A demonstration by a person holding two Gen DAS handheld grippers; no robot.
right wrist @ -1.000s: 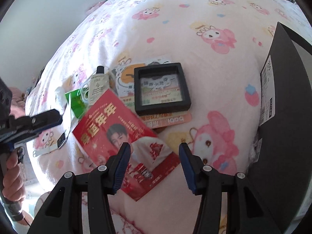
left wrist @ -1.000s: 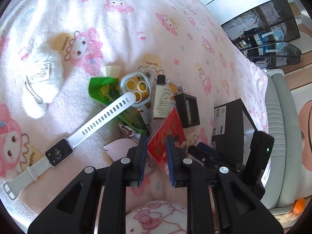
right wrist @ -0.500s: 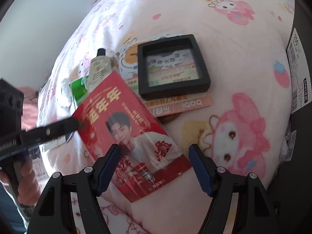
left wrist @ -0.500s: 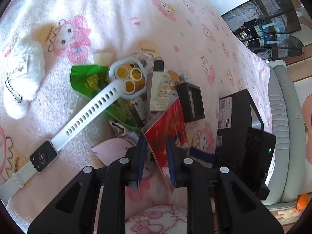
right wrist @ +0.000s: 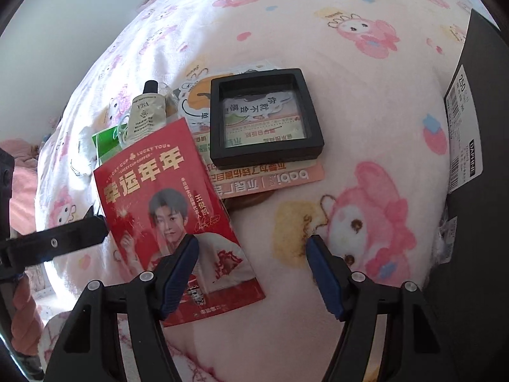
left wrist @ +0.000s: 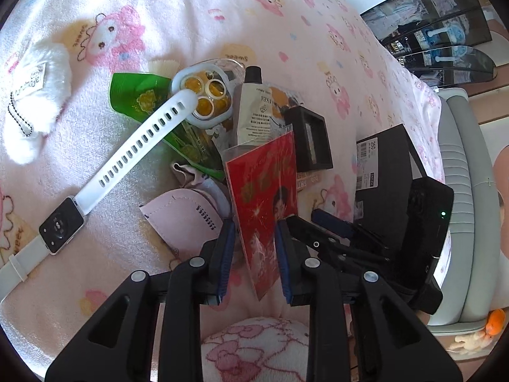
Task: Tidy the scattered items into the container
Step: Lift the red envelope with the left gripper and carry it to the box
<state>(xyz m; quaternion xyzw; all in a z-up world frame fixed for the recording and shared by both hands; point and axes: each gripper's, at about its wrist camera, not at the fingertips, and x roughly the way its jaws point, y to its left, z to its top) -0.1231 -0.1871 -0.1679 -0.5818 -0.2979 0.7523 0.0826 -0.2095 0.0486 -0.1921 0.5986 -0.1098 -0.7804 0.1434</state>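
- Presently, item one: the red card [left wrist: 264, 184]. It stands tilted off the pink blanket [right wrist: 366, 63], and in the right wrist view its long axis runs from 11 o'clock to 5 o'clock.
- Item two: the left gripper [left wrist: 254, 222]. Its jaws have just been opening a little. The card sits between them, and as far as we can see both of its long edges bear on the pads, so we read this as a light clasp on the card.
- Item three: the right gripper [right wrist: 253, 245]. Its jaws are wide apart, have just been closing somewhat, and hold nothing. The card's lower end lies at 9 o'clock of the gap, partly behind one finger [right wrist: 178, 273].
- Item four: the black box [right wrist: 477, 175], which we take for the container. It is at 3 o'clock of the card in both views, and the right gripper is between the two.
- Judgement: the right hand is nearer the box, so a handover or a carry toward 3 o'clock looks likely.
- Remaining strays, all at 12 o'clock of the card: a black frame [right wrist: 267, 114] and a tube [right wrist: 144, 117].
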